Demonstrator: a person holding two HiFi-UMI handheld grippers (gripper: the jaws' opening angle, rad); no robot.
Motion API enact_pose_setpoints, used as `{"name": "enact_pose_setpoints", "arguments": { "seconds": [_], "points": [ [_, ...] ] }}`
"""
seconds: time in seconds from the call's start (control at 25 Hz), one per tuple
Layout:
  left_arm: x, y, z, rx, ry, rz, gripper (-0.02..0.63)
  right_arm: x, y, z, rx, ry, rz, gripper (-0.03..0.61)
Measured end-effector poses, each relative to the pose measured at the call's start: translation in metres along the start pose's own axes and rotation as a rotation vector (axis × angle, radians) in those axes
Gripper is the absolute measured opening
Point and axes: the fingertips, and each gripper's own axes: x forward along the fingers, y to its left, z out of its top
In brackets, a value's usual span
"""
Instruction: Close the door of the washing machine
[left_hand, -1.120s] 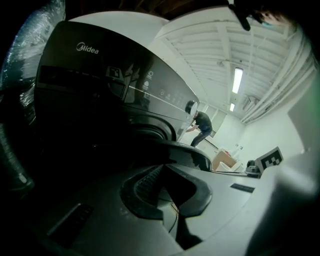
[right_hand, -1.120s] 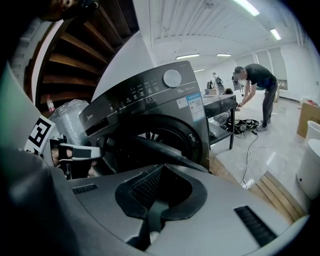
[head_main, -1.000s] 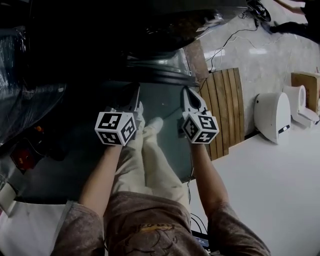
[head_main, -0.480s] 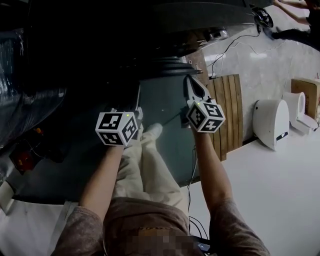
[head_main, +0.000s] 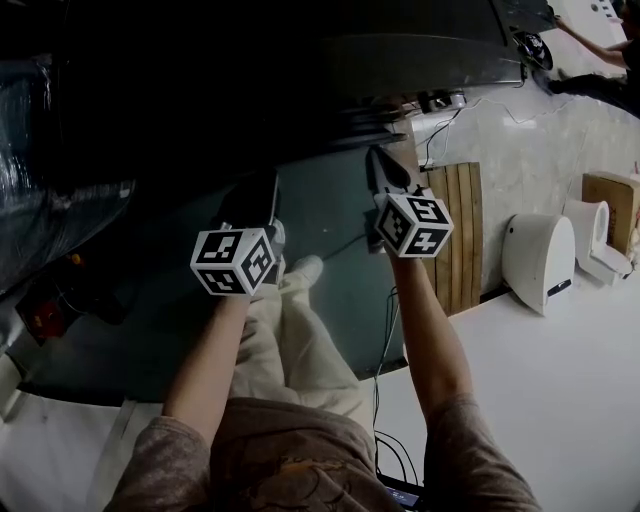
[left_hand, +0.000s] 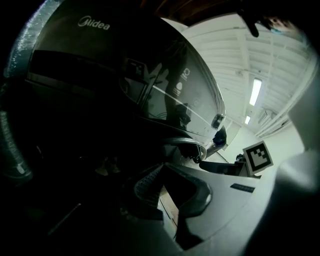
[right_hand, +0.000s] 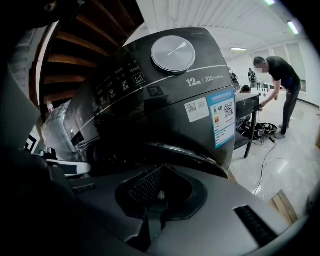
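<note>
The dark washing machine (right_hand: 165, 90) fills the top of the head view. Its round door (head_main: 345, 135) stands partly swung, with a chrome rim (left_hand: 192, 145) and bulging glass (left_hand: 170, 95) in the left gripper view. In the right gripper view the rim (right_hand: 190, 154) arcs just above my jaws. My right gripper (head_main: 382, 165) points at the door's edge with its jaws shut and empty (right_hand: 160, 169). I cannot tell whether it touches the door. My left gripper (head_main: 258, 205) hangs lower, to the left of the door, its jaws (left_hand: 162, 167) shut on nothing.
A grey-green floor mat (head_main: 335, 240) lies under my feet. A wooden slatted board (head_main: 455, 230) and a white rounded device (head_main: 540, 255) sit to the right. Cables (head_main: 470, 100) trail on the floor. A person (right_hand: 280, 85) stands by a table at the far right.
My right gripper has moved forward and up to the door's edge. The door's rim has swung away from me toward the machine. My left gripper has barely moved.
</note>
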Motion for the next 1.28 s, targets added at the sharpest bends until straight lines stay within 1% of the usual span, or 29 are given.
{"name": "enact_pose_setpoints", "arguments": {
  "seconds": [0.24,0.52,0.64,0.76,0.92,1.08,1.28],
  "points": [
    [0.003,0.000,0.000,-0.009,0.001,-0.005,-0.002,0.003,-0.001,0.002,-0.016,0.012,0.028,-0.002],
    [0.006,0.000,-0.001,-0.027,0.002,0.003,-0.002,0.006,-0.001,0.003,-0.012,0.008,0.040,-0.002],
    [0.007,0.001,0.000,-0.022,0.014,-0.003,-0.002,0.005,0.002,0.005,0.005,-0.002,0.028,-0.002],
    [0.000,-0.005,0.007,0.001,0.022,-0.018,-0.002,-0.004,0.016,0.016,-0.005,-0.013,0.036,-0.002],
    [-0.021,-0.022,0.026,0.028,0.013,-0.044,-0.002,-0.037,0.041,0.035,-0.014,-0.041,0.054,-0.002],
    [-0.049,-0.044,0.054,0.048,-0.003,-0.072,-0.002,-0.081,0.062,0.058,-0.023,-0.068,0.045,-0.002],
    [-0.100,-0.077,0.096,0.120,-0.011,-0.123,-0.002,-0.141,0.100,0.097,-0.053,-0.114,0.038,-0.002]
  ]
}}
